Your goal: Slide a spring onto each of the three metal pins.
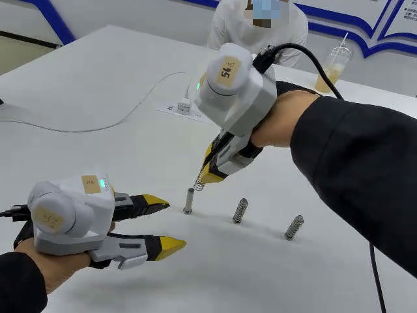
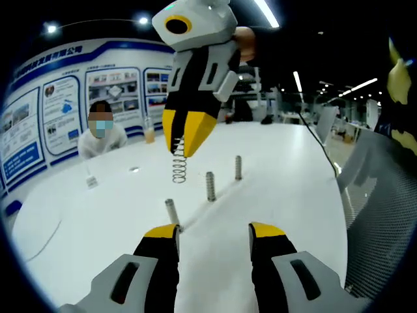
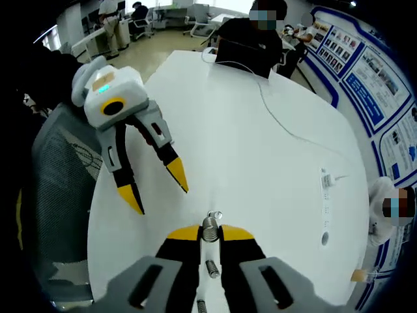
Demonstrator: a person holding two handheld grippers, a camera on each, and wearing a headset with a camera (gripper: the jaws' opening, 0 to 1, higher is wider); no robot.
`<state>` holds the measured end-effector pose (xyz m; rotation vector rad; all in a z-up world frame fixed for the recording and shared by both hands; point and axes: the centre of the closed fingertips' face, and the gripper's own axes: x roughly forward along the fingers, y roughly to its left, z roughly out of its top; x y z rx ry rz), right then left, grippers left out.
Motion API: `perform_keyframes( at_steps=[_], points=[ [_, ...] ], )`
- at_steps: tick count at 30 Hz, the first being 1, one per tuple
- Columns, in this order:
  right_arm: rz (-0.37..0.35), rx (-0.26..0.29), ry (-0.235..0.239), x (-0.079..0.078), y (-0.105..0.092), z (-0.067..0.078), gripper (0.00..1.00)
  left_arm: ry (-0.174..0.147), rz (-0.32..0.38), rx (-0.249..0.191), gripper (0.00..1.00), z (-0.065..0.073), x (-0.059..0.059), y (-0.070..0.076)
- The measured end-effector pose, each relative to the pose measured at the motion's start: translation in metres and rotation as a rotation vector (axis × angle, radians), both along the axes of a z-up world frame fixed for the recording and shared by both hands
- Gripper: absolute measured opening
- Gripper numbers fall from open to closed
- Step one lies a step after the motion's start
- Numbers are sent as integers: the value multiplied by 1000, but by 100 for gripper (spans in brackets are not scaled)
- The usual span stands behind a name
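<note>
Over the bare pin [image 1: 189, 201], the right gripper [image 1: 206, 177] has its jaws pinching a spring [image 1: 198, 184], just above the pin top. Left gripper [image 1: 173, 224] rests low on the worktop [image 1: 98, 117], jaws wide. Middle pin [image 1: 240, 210] and end pin [image 1: 294, 227] are already sprung.

Low at 8 o'clock in the head view: left white-and-grey gripper with yellow-tipped black jaws [image 1: 172, 225], level in a bare hand [image 1: 45, 267], jaws spread wide toward 3 o'clock. Near centre: matching right gripper [image 1: 203, 177], on a black-sleeved arm [image 1: 352, 163], tilted down toward 7 o'clock, jaws pinching a small coiled metal spring [image 1: 199, 183].
</note>
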<state>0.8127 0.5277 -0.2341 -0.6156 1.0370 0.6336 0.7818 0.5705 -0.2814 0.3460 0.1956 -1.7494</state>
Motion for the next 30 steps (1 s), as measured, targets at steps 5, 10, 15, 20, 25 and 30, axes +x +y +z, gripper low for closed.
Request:
perform_keyframes(
  at_steps=[5,10,15,20,25,30],
  points=[
    [-6,1,11,7,-1,-6,12,5,7,0,46,0,2,1],
    [-9,-2,27,11,-2,-13,12,9,15,4,47,-2,4,2],
    [-4,-10,44,12,-1,-20,12,12,18,5,48,-2,4,2],
    [-3,-17,61,13,-2,-24,12,12,19,7,48,-3,6,4],
    [-4,-16,72,14,-1,-29,12,14,23,10,48,-3,7,5],
    [-5,-21,89,15,-2,-36,12,15,23,13,47,-6,7,6]
  ],
)
